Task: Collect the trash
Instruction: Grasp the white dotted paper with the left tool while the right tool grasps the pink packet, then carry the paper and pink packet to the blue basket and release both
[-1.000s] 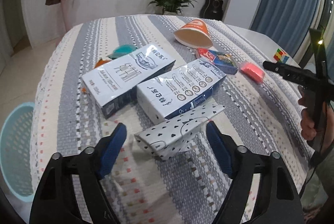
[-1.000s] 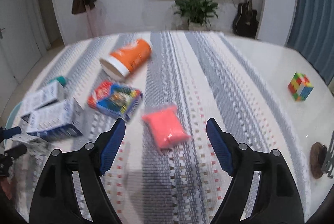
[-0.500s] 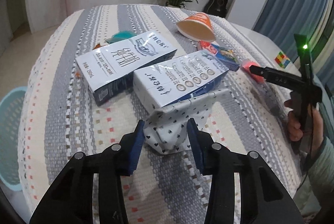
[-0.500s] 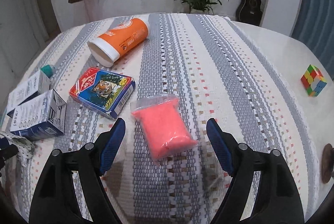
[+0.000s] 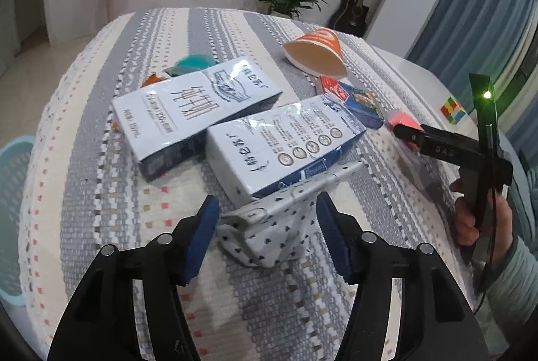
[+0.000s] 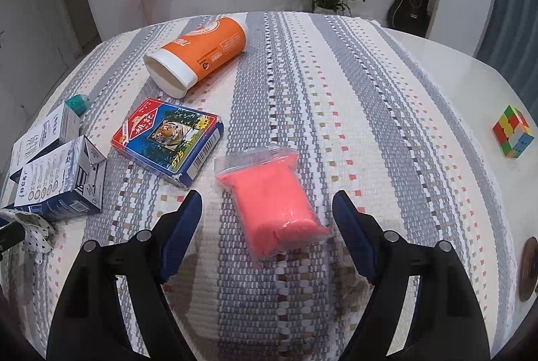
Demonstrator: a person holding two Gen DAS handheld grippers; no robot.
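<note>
A crumpled white dotted carton (image 5: 272,226) lies on the striped tablecloth. My left gripper (image 5: 267,238) is closed around it, both blue pads against its sides. Behind it lie two white-and-blue milk cartons (image 5: 191,108) (image 5: 285,145). My right gripper (image 6: 267,238) is open, its fingers on either side of a pink plastic bag (image 6: 272,199) on the cloth, not touching it. A blue tiger-print box (image 6: 166,139) and an orange cup (image 6: 198,53) on its side lie beyond.
A light blue basket (image 5: 13,213) stands on the floor left of the table. A Rubik's cube (image 6: 512,130) sits on the bare table at the right, a brown coaster (image 6: 529,270) near its edge. A teal item (image 5: 191,63) lies behind the cartons.
My left gripper has closed from wide open onto the dotted carton. My right gripper has moved forward so the pink bag sits between its open fingers.
</note>
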